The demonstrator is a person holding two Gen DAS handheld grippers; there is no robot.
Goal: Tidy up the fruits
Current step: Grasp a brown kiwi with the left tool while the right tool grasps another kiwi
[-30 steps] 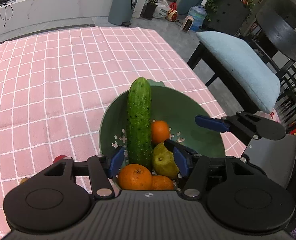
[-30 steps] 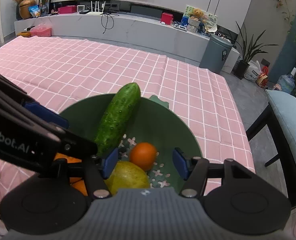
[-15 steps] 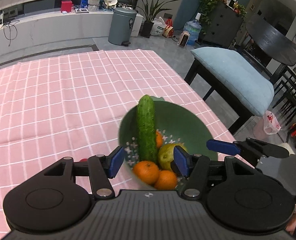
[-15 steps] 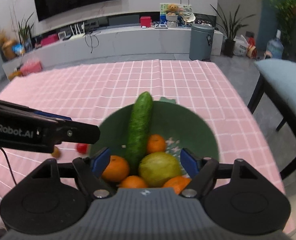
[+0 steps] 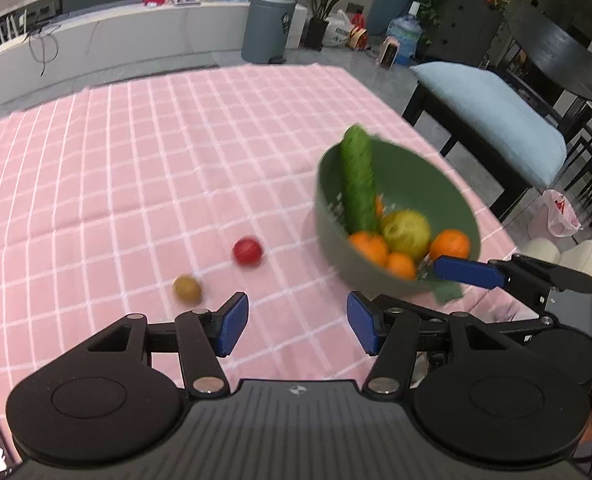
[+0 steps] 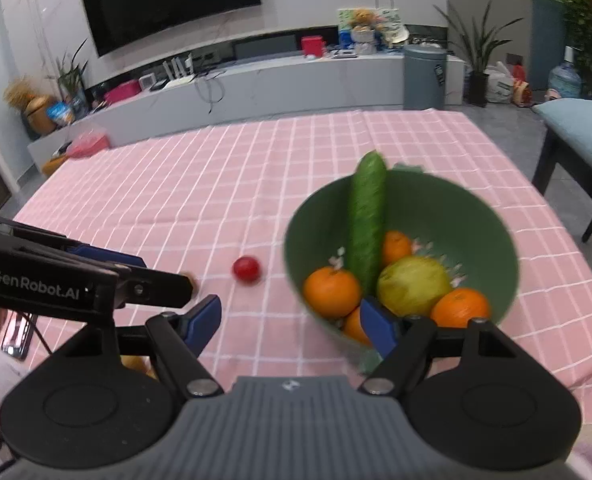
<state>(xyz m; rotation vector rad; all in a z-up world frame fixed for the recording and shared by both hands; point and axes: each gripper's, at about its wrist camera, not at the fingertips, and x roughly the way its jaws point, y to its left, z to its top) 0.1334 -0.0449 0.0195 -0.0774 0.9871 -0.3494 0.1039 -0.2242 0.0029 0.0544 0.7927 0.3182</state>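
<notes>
Pink checked tablecloth [image 5: 144,168] — grey bin [image 6: 423,76], television [image 6: 168,0] behind.

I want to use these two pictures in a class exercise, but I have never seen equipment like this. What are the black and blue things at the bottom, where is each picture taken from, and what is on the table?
There is no robot here: a person holds a two-finger gripper in each hand, with a wide-angle camera on each looking forward along its blue-padded fingers.

One picture looks out from the left gripper, the other from the right gripper. Both are open and hold nothing.

On the pink checked tablecloth stands a green bowl holding a cucumber, a yellow-green fruit and several oranges. Beside the bowl, loose on the cloth, lie a small red fruit and a small brownish one.
</notes>
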